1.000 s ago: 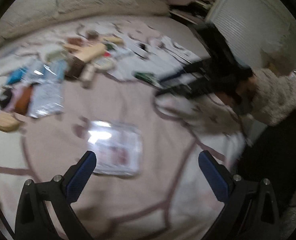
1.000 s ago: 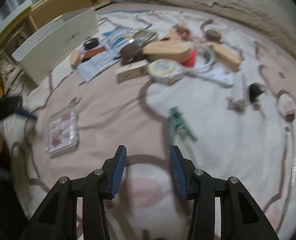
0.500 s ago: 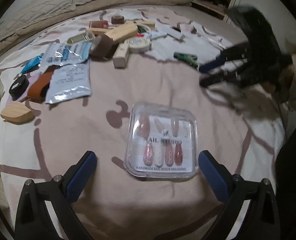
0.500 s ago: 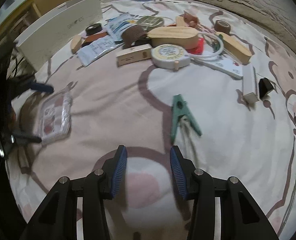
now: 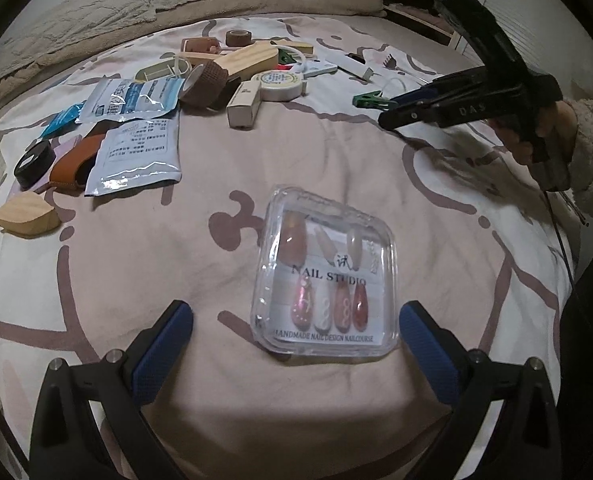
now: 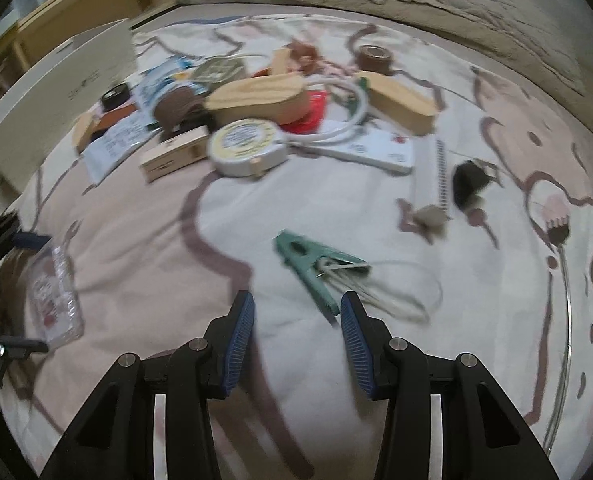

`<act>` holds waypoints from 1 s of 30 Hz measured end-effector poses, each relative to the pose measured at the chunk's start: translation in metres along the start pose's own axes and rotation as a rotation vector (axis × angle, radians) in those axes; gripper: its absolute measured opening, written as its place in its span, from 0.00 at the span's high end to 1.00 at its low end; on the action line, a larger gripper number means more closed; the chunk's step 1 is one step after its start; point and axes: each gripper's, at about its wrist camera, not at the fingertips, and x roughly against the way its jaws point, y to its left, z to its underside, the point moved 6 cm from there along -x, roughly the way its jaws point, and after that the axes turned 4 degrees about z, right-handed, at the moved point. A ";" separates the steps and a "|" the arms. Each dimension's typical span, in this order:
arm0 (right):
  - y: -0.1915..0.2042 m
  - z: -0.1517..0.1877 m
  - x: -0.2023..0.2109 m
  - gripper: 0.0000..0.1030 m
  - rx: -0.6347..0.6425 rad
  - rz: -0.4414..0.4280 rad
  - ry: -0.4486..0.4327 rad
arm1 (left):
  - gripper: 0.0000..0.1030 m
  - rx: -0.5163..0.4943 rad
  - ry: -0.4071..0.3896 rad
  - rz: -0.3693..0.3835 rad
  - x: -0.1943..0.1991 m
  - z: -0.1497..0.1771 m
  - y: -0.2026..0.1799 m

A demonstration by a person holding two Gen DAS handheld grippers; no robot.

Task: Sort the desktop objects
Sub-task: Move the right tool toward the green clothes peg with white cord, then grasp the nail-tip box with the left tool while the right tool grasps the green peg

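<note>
Left wrist view shows the left claw (image 5: 296, 340) spread wide and holding nothing, its blue pads (image 5: 162, 350) low on either side of a clear nail box (image 5: 326, 276) that lies flat on the bed (image 5: 156, 272), lid up and printed NAIL STUDIO. The box sits between the fingers but touches neither, which reads as a line-up for a grasp across its flat sides. Farther up the bed lies a loose heap: two foil packets (image 5: 134, 148), a brown tape roll (image 5: 204, 84), a wood block (image 5: 248, 62), a round tape measure (image 5: 280, 84), a small carton (image 5: 244, 106), a black ring (image 5: 34, 160) and a wood wedge (image 5: 26, 214). Several of these overlap, so what lies beneath cannot be told. The right claw (image 5: 392, 114) reaches in from the right, near a green clip (image 5: 368, 100) that it partly hides. Right wrist view is blurred. Its claw (image 6: 296, 336) is open too, the gap narrower, empty, hovering just short of the clip (image 6: 316, 268); the clip's wire loop trails off beside the right finger. That aim suggests the clip is its target, though no contact shows. The nail box (image 6: 54, 292) appears at the left edge, smeared and edge-on, with the left claw's tips beside it cut by the frame. A white box (image 6: 60, 92) stands upright at the bed's far left; its use in the sorting cannot be told.
</note>
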 end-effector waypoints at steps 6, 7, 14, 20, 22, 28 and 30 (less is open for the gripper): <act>-0.001 0.005 0.002 0.56 -0.006 0.006 -0.002 | 0.00 -0.030 -0.010 -0.042 0.003 0.000 -0.005; -0.001 0.007 0.002 0.56 -0.005 0.007 -0.002 | 0.00 -0.051 -0.007 -0.055 0.003 0.001 -0.007; -0.004 0.021 0.001 0.36 -0.018 -0.008 -0.028 | 0.01 -0.205 -0.044 -0.094 0.008 -0.001 -0.034; -0.001 0.022 -0.002 0.25 -0.031 -0.012 -0.056 | 0.05 -0.188 -0.042 -0.132 0.003 -0.011 -0.033; 0.001 0.023 -0.003 0.18 -0.025 -0.005 -0.057 | 0.05 -0.172 -0.035 -0.140 -0.001 -0.013 -0.031; 0.004 0.025 -0.004 0.10 -0.034 -0.011 -0.038 | 0.08 -0.126 -0.023 -0.150 -0.010 -0.014 -0.029; 0.005 0.024 -0.002 0.10 -0.057 -0.018 -0.018 | 0.08 -0.120 -0.026 -0.148 -0.010 -0.013 -0.029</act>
